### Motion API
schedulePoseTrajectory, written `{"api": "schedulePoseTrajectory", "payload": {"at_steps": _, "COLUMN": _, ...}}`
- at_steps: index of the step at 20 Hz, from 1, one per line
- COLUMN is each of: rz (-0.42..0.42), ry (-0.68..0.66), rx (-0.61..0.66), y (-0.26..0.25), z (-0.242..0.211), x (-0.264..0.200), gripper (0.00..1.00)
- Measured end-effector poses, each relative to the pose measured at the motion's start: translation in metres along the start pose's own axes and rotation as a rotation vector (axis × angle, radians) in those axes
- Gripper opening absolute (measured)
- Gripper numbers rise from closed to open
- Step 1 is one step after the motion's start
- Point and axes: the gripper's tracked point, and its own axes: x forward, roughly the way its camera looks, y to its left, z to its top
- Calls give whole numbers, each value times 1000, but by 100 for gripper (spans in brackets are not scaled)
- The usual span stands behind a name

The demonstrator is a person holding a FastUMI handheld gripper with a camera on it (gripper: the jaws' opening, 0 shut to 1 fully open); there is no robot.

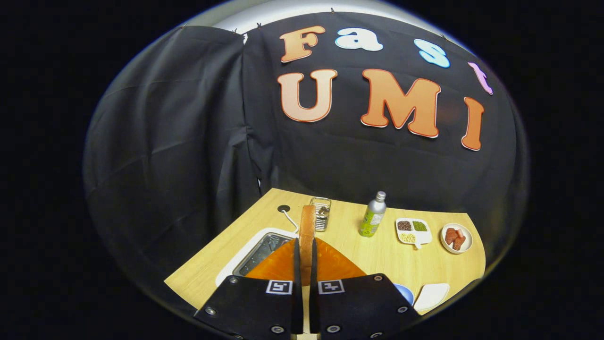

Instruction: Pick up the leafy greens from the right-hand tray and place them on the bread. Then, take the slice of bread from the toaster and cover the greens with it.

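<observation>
1. Holding a slice of bread (307, 231) on edge, the gripper (306, 264) has its two fingers nearly together, one pressing each flat face of the slice. The slice stands upright between them, crust edge uppermost, rising beyond the fingertips.

2. Below and just ahead of the fingers lies an orange mat (335, 264); at its left edge sits a metal tray (261, 252) with a pale rim. I cannot make out the base bread or the leafy greens from here; the fingers and the gripper body cover the near part of the mat.

3. Farther out on the wooden table (377, 255): a wire rack or toaster (322, 212) just beyond the top of the slice, a green-labelled bottle (373, 215) to its right, then a divided white dish (413, 231) of small toppings and a round plate (456, 237) of reddish pieces. A cable (290, 219) runs from a hole in the tabletop.

4. Step in hand, by my reading: the second half of the task, the toaster slice gripped and carried toward the stack. Whether the greens are already laid I cannot confirm.

5. Next move calls for tipping the slice from upright to flat, lowering it square over the greens, then opening the fingers only when it rests there.

6. Risk: an edge-on grip may let the slice pivot or slide off-centre on release.
</observation>
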Motion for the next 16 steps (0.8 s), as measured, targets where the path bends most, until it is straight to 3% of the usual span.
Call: {"api": "schedulePoseTrajectory", "payload": {"at_steps": 16, "rz": -94, "ry": 115, "rx": 69, "y": -107, "z": -85, "x": -22, "gripper": 5}}
